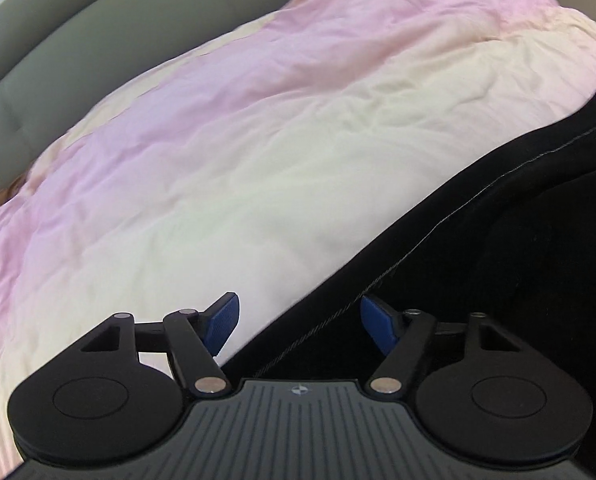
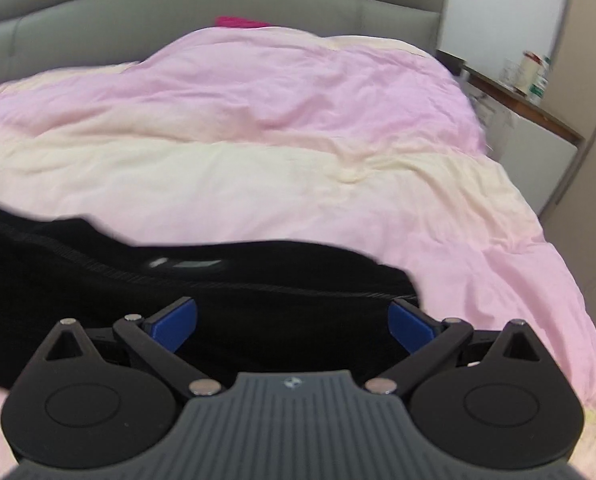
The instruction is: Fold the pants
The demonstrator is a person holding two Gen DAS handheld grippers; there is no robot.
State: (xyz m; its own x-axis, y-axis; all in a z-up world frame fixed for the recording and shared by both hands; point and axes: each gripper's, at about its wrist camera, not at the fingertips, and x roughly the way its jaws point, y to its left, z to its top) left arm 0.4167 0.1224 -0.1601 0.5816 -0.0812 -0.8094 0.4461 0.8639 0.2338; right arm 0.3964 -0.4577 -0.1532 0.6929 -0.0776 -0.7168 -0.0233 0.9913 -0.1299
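1. One pair of black pants lies on the bed, spread across the near part of one pink and cream duvet. In the right wrist view it stretches from the left edge to just past the right-hand pad; a pale stitched seam runs along the cloth.
2. Two claws show, one per view. The left claw has its two blue pads apart with a clear gap; one pad hangs over the cream duvet, the other over the black cloth, and the pants' stitched edge passes between them. Nothing is pinched.
3. The right claw also stands with its two blue pads wide apart. Both hang above the black cloth, and neither presses on it as far as can be seen.
4. One grey padded headboard stands at the far end of the bed, with one bright pink item lying against its base, partly hidden by the duvet.
5. One wooden-topped bedside unit sits to the right of the bed, carrying several small containers; blur prevents an exact count.
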